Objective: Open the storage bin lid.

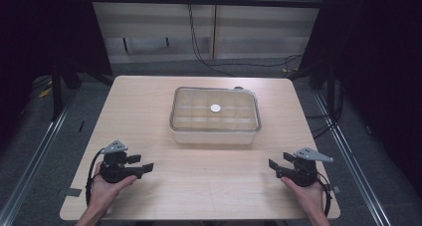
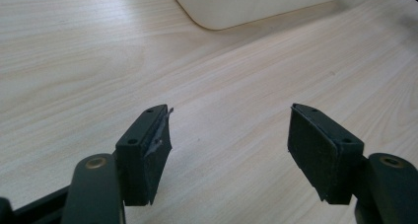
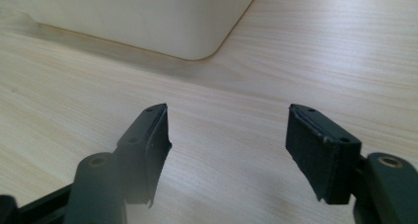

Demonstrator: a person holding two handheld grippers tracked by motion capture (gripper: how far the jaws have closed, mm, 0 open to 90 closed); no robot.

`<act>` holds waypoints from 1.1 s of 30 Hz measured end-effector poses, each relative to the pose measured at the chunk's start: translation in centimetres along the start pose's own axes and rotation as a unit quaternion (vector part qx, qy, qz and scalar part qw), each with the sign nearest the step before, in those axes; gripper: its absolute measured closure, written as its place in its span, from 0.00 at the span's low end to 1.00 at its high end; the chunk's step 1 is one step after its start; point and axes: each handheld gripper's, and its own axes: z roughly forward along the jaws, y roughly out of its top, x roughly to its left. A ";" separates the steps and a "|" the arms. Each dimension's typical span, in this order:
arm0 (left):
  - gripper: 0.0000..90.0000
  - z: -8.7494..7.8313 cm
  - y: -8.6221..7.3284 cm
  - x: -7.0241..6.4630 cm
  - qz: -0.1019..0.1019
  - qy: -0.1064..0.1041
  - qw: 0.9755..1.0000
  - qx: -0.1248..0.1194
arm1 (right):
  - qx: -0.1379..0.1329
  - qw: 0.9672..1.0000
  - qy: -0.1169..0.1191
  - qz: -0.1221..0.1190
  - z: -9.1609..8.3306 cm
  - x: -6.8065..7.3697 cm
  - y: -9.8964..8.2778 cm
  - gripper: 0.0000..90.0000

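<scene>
A clear plastic box (image 1: 215, 116) with a lid and inner compartments sits at the middle of the wooden table (image 1: 199, 176); a small white round disc (image 1: 215, 108) lies on its lid. My left gripper (image 1: 144, 167) rests near the front left, held in a hand, jaws open and pointing right with nothing between them. My right gripper (image 1: 275, 165) rests near the front right, open and pointing left, also holding nothing. In the left gripper view the open gripper (image 2: 229, 152) faces a corner of the box (image 2: 256, 4). In the right gripper view the open gripper (image 3: 226, 152) faces another corner of the box (image 3: 148, 17).
Bare tabletop lies between the two grippers and in front of the box. Metal rails (image 1: 35, 151) run along both sides of the table. Cables (image 1: 199, 42) hang behind the far edge.
</scene>
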 end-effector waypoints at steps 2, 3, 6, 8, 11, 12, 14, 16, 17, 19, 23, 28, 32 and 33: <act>0.37 0.1 0.0 0.0 -0.003 -0.002 1.000 0.000 | 0.000 1.000 0.001 0.000 0.0 0.0 0.0 0.38; 0.37 0.2 0.1 0.1 -0.002 -0.003 1.000 0.001 | 0.004 1.000 0.008 0.003 0.0 0.0 0.0 0.39; 0.36 0.4 0.1 0.1 -0.004 -0.002 1.000 0.005 | 0.001 1.000 0.020 0.013 -0.1 -0.1 0.0 0.39; 0.36 0.5 0.2 0.1 -0.006 -0.001 1.000 0.003 | -0.003 0.999 0.029 0.029 -0.3 -0.5 0.1 0.39; 0.36 0.7 0.2 -0.1 -0.004 -0.001 1.000 0.006 | 0.005 0.999 0.036 0.033 -0.4 -0.6 0.2 0.39; 0.36 0.7 0.3 -0.2 -0.002 -0.001 1.000 0.008 | 0.005 0.999 0.035 0.035 -0.4 -0.6 0.2 0.39; 0.36 0.7 0.2 -0.3 0.001 -0.002 1.000 0.008 | 0.011 0.998 0.048 0.036 -0.5 -0.5 0.3 0.39; 0.36 0.7 0.2 -0.5 0.002 -0.003 1.000 0.004 | 0.014 0.998 0.051 0.034 -0.5 -0.5 0.4 0.39; 0.36 0.6 0.2 -0.5 0.005 -0.003 1.000 0.005 | 0.017 0.998 0.057 0.034 -0.5 -0.3 0.5 0.39; 0.36 0.5 0.2 -0.5 0.007 -0.003 1.000 0.005 | 0.023 0.997 0.063 0.024 -0.4 0.0 0.7 0.39; 0.36 0.2 0.3 -0.6 0.003 -0.004 1.000 -0.005 | 0.035 0.996 0.074 0.019 -0.3 0.5 1.0 0.39; 0.37 0.2 0.9 -0.9 0.000 -0.007 1.000 -0.012 | 0.037 0.996 0.074 0.015 -0.3 0.9 1.7 0.41; 0.39 0.5 1.5 -1.3 0.007 -0.005 1.000 -0.010 | 0.038 0.996 0.083 0.006 -0.2 1.0 2.3 0.43; 0.39 0.6 1.6 -1.4 0.010 -0.004 1.000 -0.009 | 0.042 0.995 0.087 0.003 -0.1 1.1 2.5 0.42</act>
